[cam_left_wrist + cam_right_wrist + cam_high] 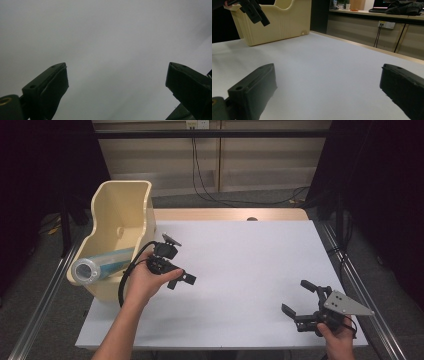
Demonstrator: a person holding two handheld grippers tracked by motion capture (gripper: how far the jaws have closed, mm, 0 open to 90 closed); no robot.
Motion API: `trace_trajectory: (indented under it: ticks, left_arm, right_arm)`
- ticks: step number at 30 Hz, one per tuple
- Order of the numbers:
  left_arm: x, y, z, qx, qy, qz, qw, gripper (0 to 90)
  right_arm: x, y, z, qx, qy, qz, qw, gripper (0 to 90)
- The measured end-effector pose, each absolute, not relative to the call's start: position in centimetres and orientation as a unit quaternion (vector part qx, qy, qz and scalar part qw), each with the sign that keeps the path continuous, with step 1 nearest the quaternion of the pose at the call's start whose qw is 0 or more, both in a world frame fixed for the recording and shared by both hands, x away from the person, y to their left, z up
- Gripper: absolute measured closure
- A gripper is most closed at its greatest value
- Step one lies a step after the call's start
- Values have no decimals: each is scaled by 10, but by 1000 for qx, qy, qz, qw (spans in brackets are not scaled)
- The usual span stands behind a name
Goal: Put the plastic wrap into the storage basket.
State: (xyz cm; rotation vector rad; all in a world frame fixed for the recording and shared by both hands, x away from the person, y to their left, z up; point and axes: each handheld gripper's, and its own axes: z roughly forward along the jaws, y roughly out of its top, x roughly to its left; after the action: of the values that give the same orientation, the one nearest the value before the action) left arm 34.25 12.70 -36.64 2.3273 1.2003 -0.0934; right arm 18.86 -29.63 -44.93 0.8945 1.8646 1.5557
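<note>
High view looks down on the table (240, 270); both gripper views skim it closely.

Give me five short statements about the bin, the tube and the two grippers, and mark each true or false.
1. The cream bin stands at the left edge of the white table. True.
2. The clear tube lies out on the white table, apart from the bin. False: it lies in the bin, its capped end poking out over the near rim.
3. The left gripper holds the tube. False: its jaws are open with nothing between them, beside the bin.
4. The right gripper is open and holds nothing. True.
5. The right gripper is over the bin. False: it is near the table's front right corner.
</note>
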Motion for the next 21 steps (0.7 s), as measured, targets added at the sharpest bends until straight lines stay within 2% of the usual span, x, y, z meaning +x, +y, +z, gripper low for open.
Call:
trace_trajectory:
  ticks: [11, 21]
  left_arm:
    - [338, 124, -388, 868, 430, -37, 245, 38]
    - [327, 129, -405, 865, 417, -27, 279, 36]
  right_arm:
    - [189, -297, -449, 331, 694, 578, 274, 5]
    - [189, -296, -449, 330, 696, 577, 272, 6]
